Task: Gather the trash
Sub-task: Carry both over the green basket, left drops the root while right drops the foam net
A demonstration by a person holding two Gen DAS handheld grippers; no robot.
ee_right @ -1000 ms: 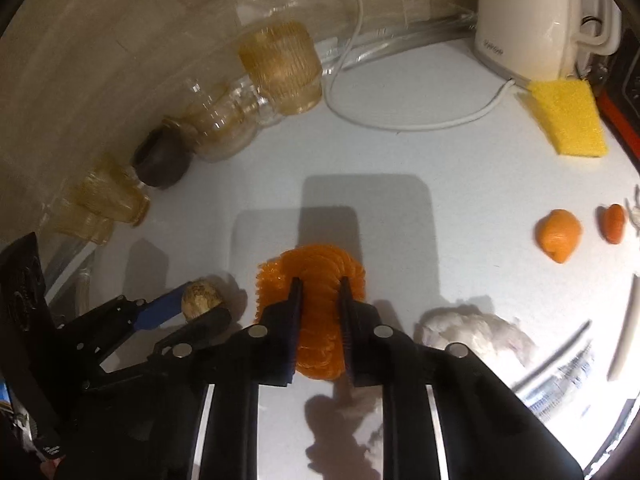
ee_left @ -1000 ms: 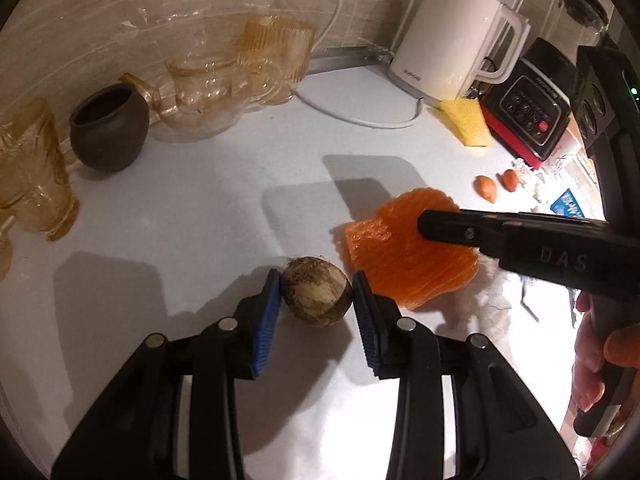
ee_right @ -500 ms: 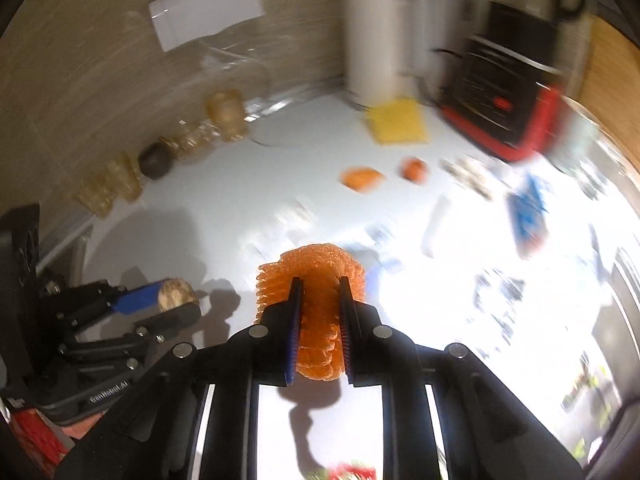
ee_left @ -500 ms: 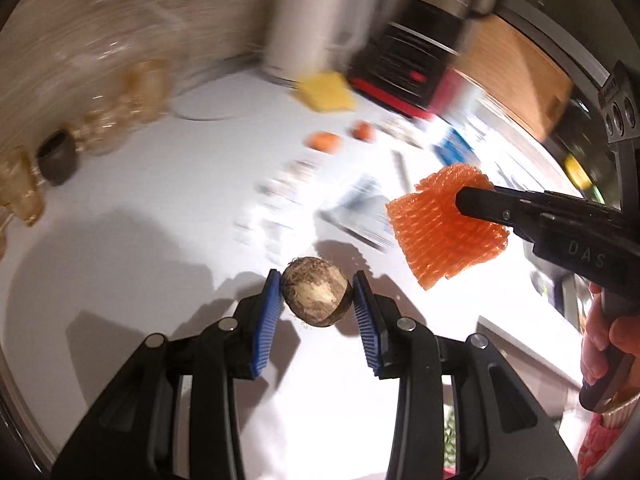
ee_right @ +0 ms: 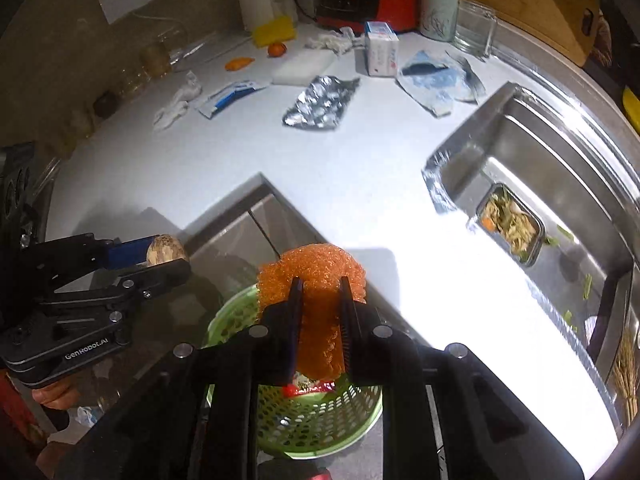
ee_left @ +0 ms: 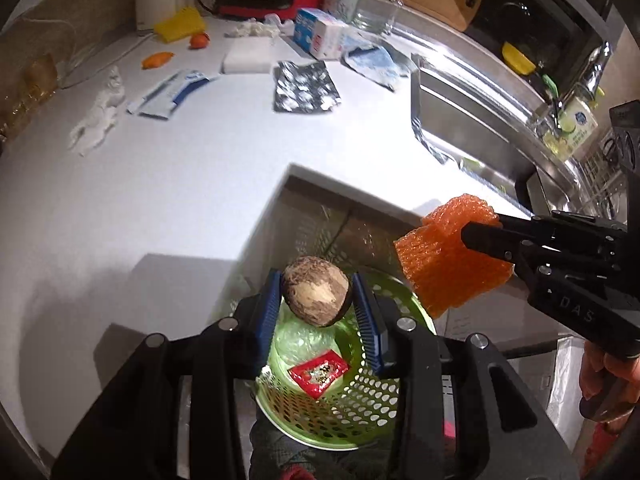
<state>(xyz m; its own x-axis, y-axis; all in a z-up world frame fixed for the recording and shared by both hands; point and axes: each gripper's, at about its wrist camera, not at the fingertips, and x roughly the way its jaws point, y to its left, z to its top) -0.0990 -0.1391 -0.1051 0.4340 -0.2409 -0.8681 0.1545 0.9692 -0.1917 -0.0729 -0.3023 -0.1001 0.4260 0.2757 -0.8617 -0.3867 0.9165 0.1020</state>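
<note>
My left gripper (ee_left: 316,298) is shut on a round brown husked thing like a small coconut (ee_left: 317,295), held right above a green perforated basket (ee_left: 372,396) on the floor below the counter's inner corner. Inside the basket lie a red wrapper (ee_left: 319,372) and clear plastic. My right gripper (ee_right: 320,304) is shut on an orange foam net (ee_right: 316,268), also over the green basket (ee_right: 320,420). In the left wrist view the orange net (ee_left: 448,264) hangs to the right, with the right gripper's jaw pinching it. In the right wrist view the left gripper (ee_right: 168,258) shows at the left with the coconut (ee_right: 166,250).
Trash lies on the white counter (ee_left: 160,184): a foil blister sheet (ee_left: 306,88), a blue-white sachet (ee_left: 176,90), crumpled tissue (ee_left: 98,114), orange peels (ee_left: 158,59), a blue wrapper (ee_right: 438,80). A steel sink (ee_right: 560,160) holding a food tray (ee_right: 510,224) is at the right.
Both grippers have swung from the back of the counter by the kettle, across it, to above the green basket beyond the counter edge, each still holding its item.
</note>
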